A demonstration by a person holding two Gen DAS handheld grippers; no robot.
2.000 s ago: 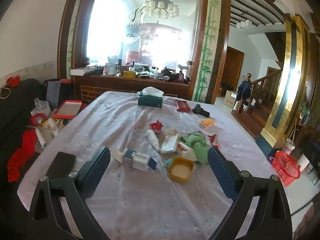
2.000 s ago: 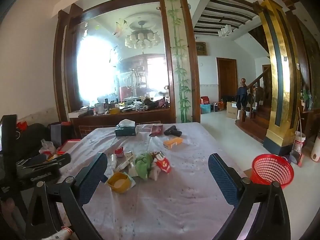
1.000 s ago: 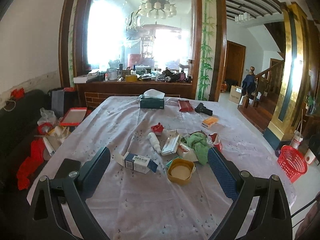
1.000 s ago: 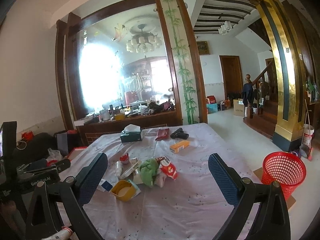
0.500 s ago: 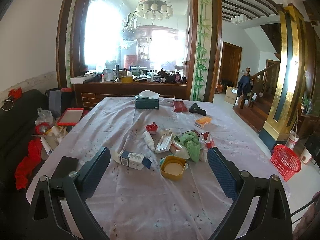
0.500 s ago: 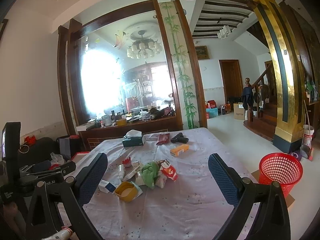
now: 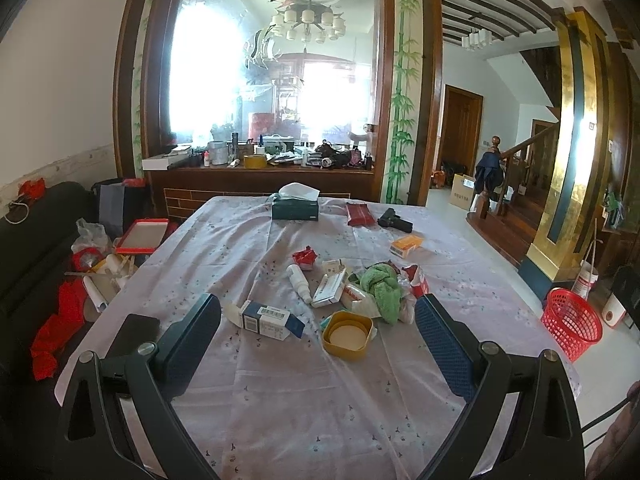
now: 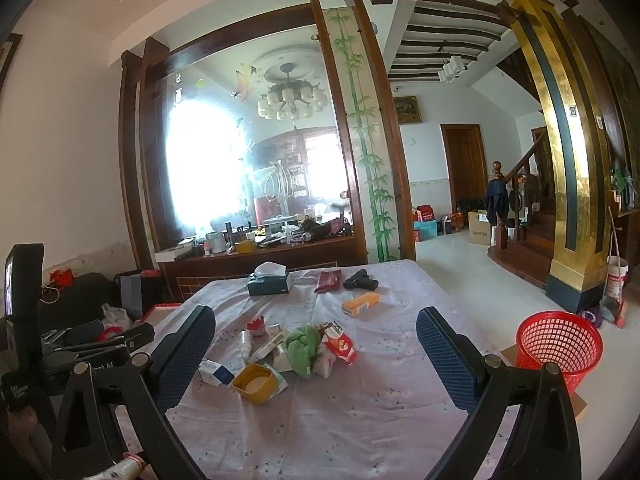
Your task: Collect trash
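My left tongs (image 7: 316,338) are spread wide and hold nothing; they hang above the near part of the table (image 7: 304,412), touching nothing. My right tongs (image 8: 316,344) are likewise wide apart and empty. The trash (image 7: 344,288) lies heaped mid-table: a yellow lid (image 7: 347,333), a blue carton (image 7: 269,320), a green cloth (image 7: 382,286). Bare cloth-covered surface lies between the tongs and the heap. The red basket (image 8: 559,344) stands on the floor beyond the table's right edge.
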